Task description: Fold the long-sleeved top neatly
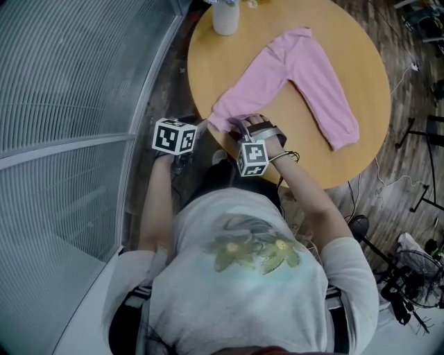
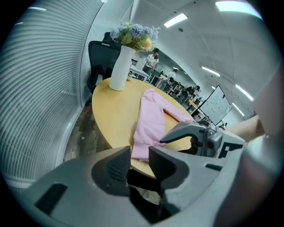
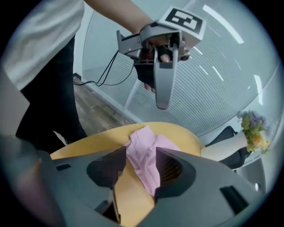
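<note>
Right tongs: standing apart, straddling the bunched hem of the pink long-sleeved top at the desk's 7 o'clock edge, not pinching it. Left tongs: gaping partly, holding nothing, hovering just off the rim. Risk: with the hem lying at the rim, a shallow grab could be dragging the top off the desk

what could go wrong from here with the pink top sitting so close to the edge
1. The near end of the pink top lies right at the rim of the table; a pull toward the person may drag it off.
2. The right gripper has its fingers apart around bunched cloth, so closing may catch uneven layers and spoil the fold.
3. The vase stands beyond the top; a wide flip of cloth might knock it.
</note>
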Demonstrator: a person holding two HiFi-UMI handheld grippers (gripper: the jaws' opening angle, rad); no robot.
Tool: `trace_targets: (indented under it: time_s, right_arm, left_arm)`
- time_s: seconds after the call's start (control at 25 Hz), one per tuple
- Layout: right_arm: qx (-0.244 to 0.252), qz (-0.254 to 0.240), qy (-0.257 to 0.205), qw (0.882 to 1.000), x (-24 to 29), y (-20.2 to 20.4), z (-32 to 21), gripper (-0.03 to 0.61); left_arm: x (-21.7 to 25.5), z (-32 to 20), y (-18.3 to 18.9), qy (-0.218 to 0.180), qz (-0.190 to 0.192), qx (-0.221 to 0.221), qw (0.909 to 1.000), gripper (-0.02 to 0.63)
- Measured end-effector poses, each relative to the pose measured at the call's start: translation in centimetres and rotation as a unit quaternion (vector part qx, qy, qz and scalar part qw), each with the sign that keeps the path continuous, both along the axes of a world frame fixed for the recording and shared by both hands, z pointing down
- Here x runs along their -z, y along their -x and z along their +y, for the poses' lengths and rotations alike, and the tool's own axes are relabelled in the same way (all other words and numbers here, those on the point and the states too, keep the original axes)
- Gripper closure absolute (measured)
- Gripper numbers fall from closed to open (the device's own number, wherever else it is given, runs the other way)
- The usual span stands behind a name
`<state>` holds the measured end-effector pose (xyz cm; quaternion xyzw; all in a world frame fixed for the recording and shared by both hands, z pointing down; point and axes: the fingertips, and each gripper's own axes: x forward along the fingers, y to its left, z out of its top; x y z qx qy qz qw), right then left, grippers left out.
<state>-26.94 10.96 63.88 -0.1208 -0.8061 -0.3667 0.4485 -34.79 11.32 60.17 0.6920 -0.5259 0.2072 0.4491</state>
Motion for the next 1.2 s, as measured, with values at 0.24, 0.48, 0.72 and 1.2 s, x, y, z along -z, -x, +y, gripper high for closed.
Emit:
trace_targets:
  time_s: [0.24,0.48,0.72,1.2]
  right_arm:
    - [0.032,0.069,-0.016,0.997,-2.2,-0.1,0.4,0.376]
    - [-0.053,0.028,0.074,0.995,-0.5,0.4,1.0,0.502]
    - [-0.199,-0.114,0.231,0.945,7.1,1.5,-1.2,0.502]
    - [-0.300,-0.265,0.379,0.834,18.1,-2.2,-4.8,0.502]
  left_arm:
    - [0.1,-0.4,-0.1,-0.001,0.001,-0.007,1.0000,0.499]
    - [0.4,-0.7,-0.1,-0.002,-0.001,-0.016,0.9999,0.497]
    - [1.7,-0.9,1.6,-0.011,-0.020,-0.020,0.9995,0.497]
    - [7.4,-4.7,-3.7,-0.171,-0.108,-0.262,0.9436,0.357]
